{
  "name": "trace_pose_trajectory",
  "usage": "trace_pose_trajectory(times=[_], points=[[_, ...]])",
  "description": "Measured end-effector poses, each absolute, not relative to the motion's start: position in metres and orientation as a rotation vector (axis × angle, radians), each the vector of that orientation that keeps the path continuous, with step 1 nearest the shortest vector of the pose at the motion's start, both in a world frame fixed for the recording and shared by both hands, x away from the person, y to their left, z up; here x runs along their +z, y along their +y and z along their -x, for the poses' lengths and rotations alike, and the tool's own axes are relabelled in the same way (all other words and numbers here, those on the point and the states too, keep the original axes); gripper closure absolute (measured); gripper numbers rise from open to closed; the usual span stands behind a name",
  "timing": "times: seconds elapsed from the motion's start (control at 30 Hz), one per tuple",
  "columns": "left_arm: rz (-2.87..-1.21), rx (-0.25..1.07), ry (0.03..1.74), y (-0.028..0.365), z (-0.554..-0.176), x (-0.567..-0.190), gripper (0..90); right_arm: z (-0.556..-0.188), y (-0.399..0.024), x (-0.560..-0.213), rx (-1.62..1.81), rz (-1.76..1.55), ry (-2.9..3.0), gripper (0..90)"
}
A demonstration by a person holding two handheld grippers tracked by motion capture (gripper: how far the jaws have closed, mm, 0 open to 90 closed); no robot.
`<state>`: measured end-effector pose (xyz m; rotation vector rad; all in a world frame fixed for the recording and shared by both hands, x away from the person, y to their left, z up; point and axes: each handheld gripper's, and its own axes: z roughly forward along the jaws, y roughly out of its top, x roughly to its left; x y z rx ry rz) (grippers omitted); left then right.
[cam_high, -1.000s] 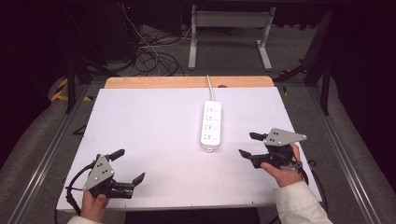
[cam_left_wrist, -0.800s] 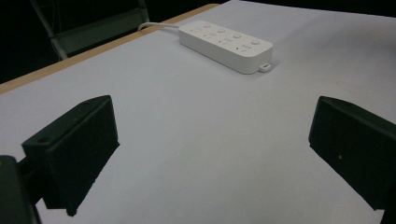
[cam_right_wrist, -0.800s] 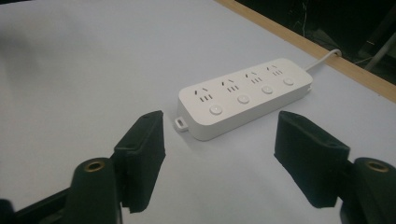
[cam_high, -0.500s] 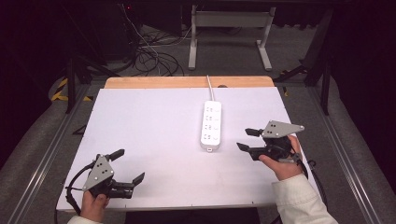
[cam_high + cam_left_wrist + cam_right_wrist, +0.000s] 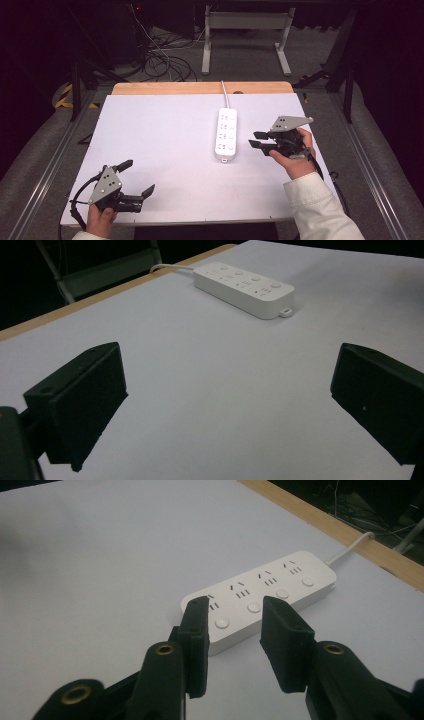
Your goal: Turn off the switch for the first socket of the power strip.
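A white power strip (image 5: pixel 226 133) with several sockets and round buttons lies on the white table, its cord running off the far edge. It also appears as the power strip (image 5: pixel 243 289) and the power strip (image 5: pixel 260 597) in the gripper views. My right gripper (image 5: pixel 254 139) hovers just right of the strip's near end, jaws partly open and empty, pointing at the strip (image 5: pixel 232 617). My left gripper (image 5: pixel 136 177) rests at the near left corner, jaws wide open with nothing between them (image 5: pixel 225 390).
The white table sheet (image 5: pixel 165 135) has a wooden strip (image 5: pixel 200 88) along its far edge. Cables (image 5: pixel 165 60) and a metal stand (image 5: pixel 245 35) lie on the floor beyond. Metal rails (image 5: pixel 45 165) run along both sides.
My right gripper has moved left and away from the near edge, closing in on the power strip's near end. The left gripper has stayed put.
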<state>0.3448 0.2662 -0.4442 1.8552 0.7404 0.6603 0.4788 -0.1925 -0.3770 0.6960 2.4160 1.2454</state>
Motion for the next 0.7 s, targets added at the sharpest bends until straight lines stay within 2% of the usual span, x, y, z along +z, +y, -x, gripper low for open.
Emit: trace_pose_trajectory(times=[0.1, 0.2, 0.23, 0.3, 0.43, 0.7], points=[[-1.855, 0.661, 0.742, 0.266, -0.345, -0.444, 1.6, -0.484, -0.190, -0.375, 1.231, -0.708, 2.419, 67.6], [-1.859, 0.664, 0.743, 0.266, -0.345, -0.444, 1.6, -0.492, -0.187, -0.373, 1.195, -0.739, 2.427, 71.9], [-1.860, 0.663, 0.744, 0.266, -0.345, -0.444, 1.6, -0.496, -0.185, -0.372, 1.195, -0.749, 2.432, 76.1], [-1.861, 0.663, 0.745, 0.266, -0.345, -0.445, 1.6, -0.498, -0.184, -0.371, 1.191, -0.752, 2.431, 77.5], [-1.860, 0.665, 0.745, 0.266, -0.345, -0.445, 1.6, -0.508, -0.180, -0.369, 1.173, -0.755, 2.422, 90.0], [-1.862, 0.668, 0.746, 0.266, -0.345, -0.444, 1.6, -0.521, -0.174, -0.369, 1.150, -0.788, 2.422, 90.0]])
